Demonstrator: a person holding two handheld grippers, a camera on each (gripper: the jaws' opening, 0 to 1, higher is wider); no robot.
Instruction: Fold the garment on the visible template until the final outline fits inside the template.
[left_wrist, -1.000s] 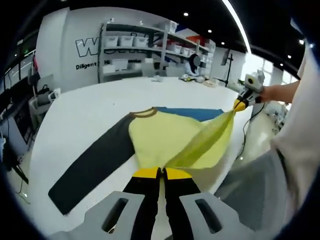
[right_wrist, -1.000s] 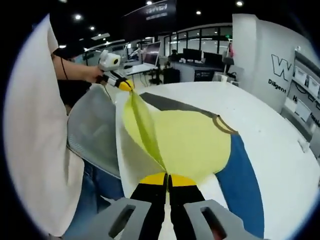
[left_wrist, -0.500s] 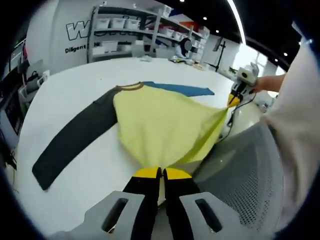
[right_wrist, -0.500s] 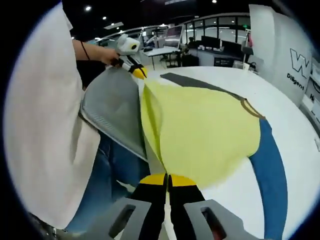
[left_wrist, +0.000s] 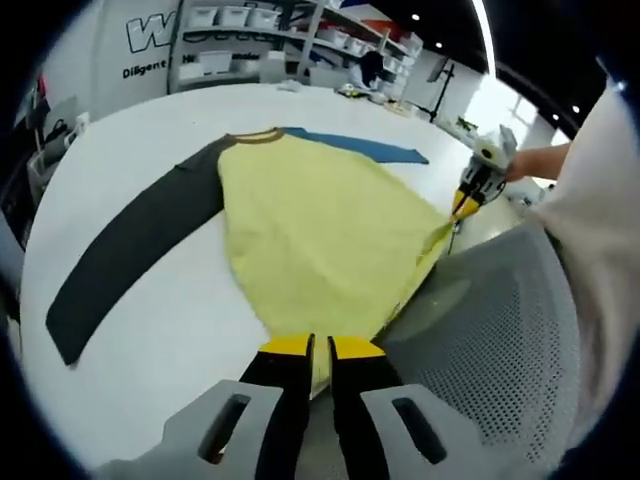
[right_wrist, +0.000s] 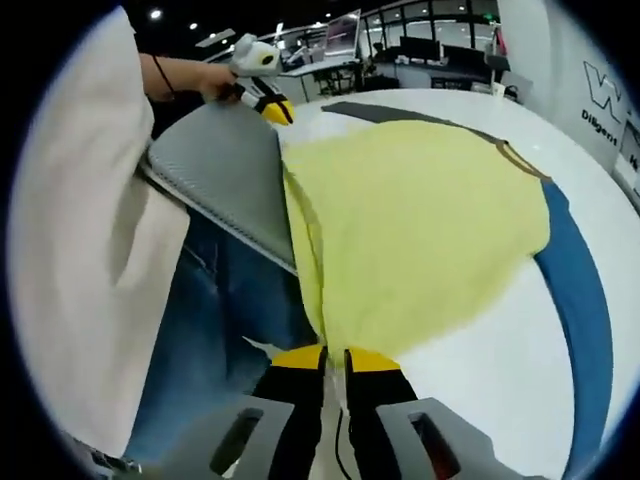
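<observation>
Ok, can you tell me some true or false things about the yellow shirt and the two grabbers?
1. The left gripper is shut on the hem of the yellow shirt. True.
2. The shirt has two blue sleeves. False: one sleeve is dark grey and the other sleeve is blue.
3. The right gripper is shut on the shirt's hem too. True.
4. The shirt lies on a red table. False: the table is white.
5. A grey mesh chair sits at the table's edge beside the person. True.
6. The shirt is folded up small. False: it is spread out, sleeves stretched wide.
</observation>
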